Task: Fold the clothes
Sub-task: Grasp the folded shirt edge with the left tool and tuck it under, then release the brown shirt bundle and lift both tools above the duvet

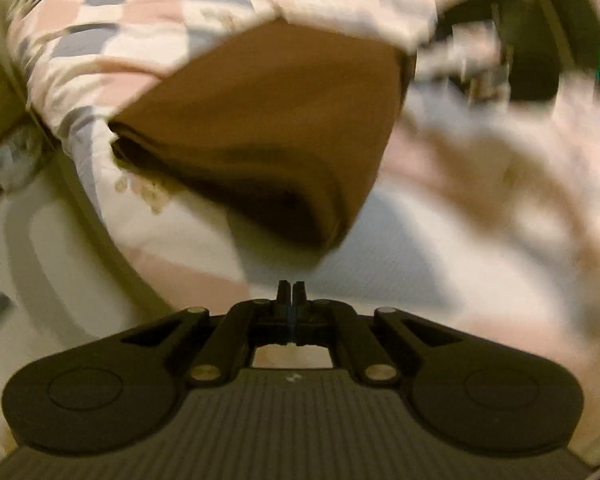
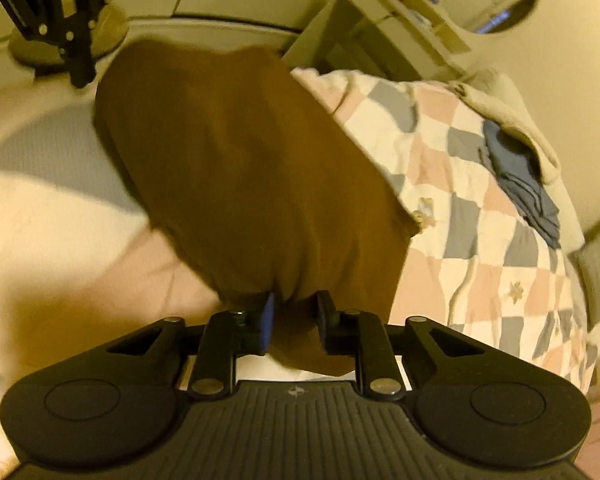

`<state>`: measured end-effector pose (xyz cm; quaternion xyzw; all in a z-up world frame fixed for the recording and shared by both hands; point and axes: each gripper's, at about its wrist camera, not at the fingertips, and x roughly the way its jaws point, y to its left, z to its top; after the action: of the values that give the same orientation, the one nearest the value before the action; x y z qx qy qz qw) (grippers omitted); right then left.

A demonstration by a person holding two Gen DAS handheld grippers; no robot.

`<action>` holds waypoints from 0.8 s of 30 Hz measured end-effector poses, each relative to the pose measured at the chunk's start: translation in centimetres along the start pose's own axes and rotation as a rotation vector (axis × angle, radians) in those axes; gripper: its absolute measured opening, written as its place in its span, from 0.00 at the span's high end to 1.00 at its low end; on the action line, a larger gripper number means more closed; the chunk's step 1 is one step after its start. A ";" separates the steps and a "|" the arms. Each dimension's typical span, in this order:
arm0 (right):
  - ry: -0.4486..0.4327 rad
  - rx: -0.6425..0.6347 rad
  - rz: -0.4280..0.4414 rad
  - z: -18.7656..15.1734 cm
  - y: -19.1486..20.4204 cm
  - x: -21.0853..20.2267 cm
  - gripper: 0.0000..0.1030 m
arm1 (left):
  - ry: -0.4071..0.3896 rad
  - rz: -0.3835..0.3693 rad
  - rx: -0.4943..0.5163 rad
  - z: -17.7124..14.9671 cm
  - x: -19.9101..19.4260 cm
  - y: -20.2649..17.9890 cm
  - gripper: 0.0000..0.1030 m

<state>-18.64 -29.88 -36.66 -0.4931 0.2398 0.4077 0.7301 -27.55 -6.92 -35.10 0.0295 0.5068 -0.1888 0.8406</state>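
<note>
We are seeing the right gripper [image 2: 295, 316] with its fingers [image 2: 267, 320] spread a little, and a bunched end of the brown cloth [image 2: 244, 184] is sitting between them, so they are grasping it. The cloth is stretching away from those fingers, up and to the left, over the bed. We are seeing the left gripper [image 1: 291, 292] with its fingers [image 1: 283, 294] pressed tight together and nothing between them. It is hanging just short of the brown cloth [image 1: 268, 128], not touching it. In the right wrist view the left gripper [image 2: 66, 20] is showing far off at the top left, near the far edge of the cloth. Under the cloth a checkered quilt [image 2: 480, 208] in pink, blue and white squares is covering the bed. A dark blue folded cloth [image 2: 520, 176] is lying on the quilt, well apart from the brown one. A cream pillow [image 2: 512, 120] is sitting just beside it. The left view is blurry, so we cannot tell much about the far side.
</note>
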 end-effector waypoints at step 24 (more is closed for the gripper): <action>0.089 0.535 0.084 -1.1 -4.3 1.4 0.71 | -0.048 -0.093 -0.357 3.5 1.3 2.8 0.99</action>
<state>-14.26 -31.19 -35.86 -0.2895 0.3910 0.3378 0.8057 -23.07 -5.51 -34.97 -0.1482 0.5128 -0.1352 0.8347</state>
